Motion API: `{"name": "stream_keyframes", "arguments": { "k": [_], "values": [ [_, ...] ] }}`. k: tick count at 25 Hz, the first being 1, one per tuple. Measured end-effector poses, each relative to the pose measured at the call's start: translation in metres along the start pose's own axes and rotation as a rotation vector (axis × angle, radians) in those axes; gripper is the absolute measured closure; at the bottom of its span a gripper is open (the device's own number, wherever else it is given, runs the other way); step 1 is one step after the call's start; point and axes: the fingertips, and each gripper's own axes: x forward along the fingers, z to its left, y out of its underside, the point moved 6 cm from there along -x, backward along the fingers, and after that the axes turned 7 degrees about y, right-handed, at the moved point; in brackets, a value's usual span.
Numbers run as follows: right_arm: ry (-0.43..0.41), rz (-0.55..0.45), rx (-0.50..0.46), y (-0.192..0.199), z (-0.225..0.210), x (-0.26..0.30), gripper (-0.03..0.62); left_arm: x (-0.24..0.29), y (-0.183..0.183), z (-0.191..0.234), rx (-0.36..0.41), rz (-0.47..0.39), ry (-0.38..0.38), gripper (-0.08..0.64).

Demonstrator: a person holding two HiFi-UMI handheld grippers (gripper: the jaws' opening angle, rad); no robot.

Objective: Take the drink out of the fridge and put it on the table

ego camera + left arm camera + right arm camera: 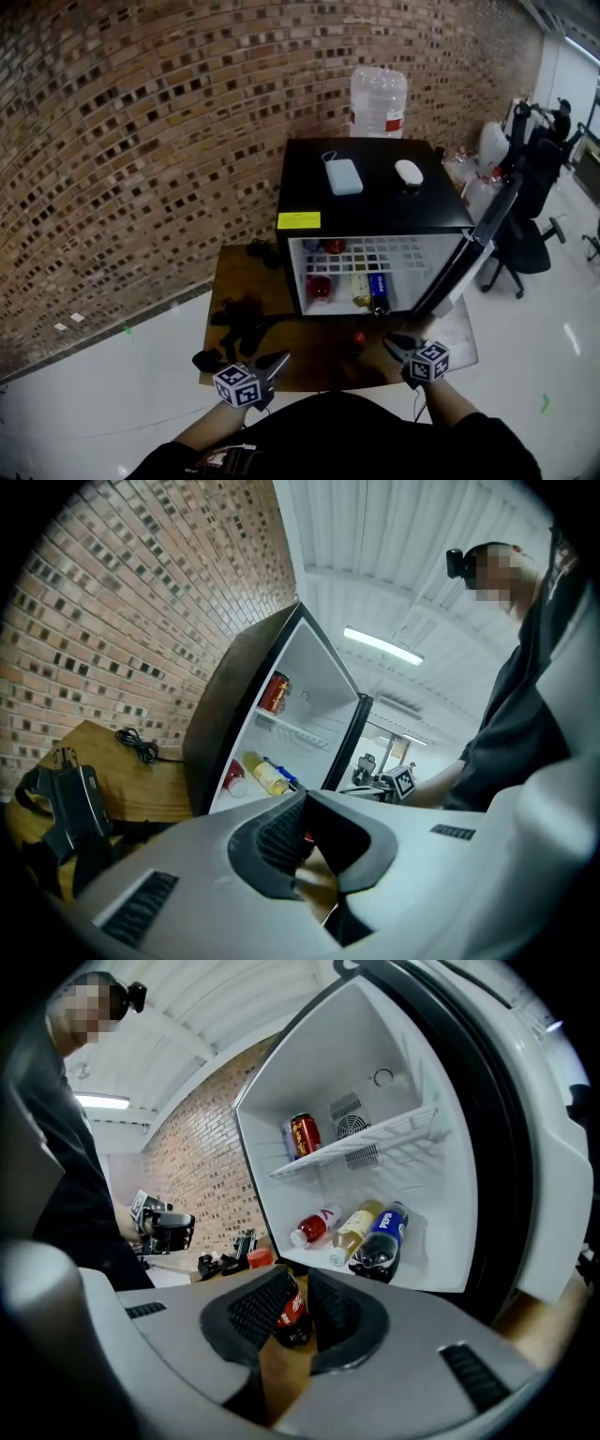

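Right gripper jaws (narrowly apart, gripping nothing) frame the cola bottle beyond.

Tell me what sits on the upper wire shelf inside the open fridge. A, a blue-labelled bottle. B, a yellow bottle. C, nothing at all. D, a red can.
D: a red can stands on the upper shelf, while the yellow bottle and the blue-labelled bottle lie below it.
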Motion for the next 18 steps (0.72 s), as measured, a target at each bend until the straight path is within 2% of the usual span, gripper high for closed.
{"name": "stream_keyframes", "arguments": {
  "k": [4, 12, 18],
  "values": [
    [0.043, -0.022, 0.018, -0.001, 0.011, -0.004, 0.569, 0.0, -0.001, 0.001, 0.018, 0.012, 0.053, 0.561],
    [0.104, -0.044, 0.015, -0.006, 0.024, -0.012, 0.571, -0.005, 0.001, 0.004, 0.01, 0.023, 0.1, 0.561],
    [0.094, -0.047, -0.005, -0.013, 0.04, -0.031, 0.572, -0.017, -0.005, -0.013, 0.016, 0.011, 0.098, 0.561]
  ]
}}
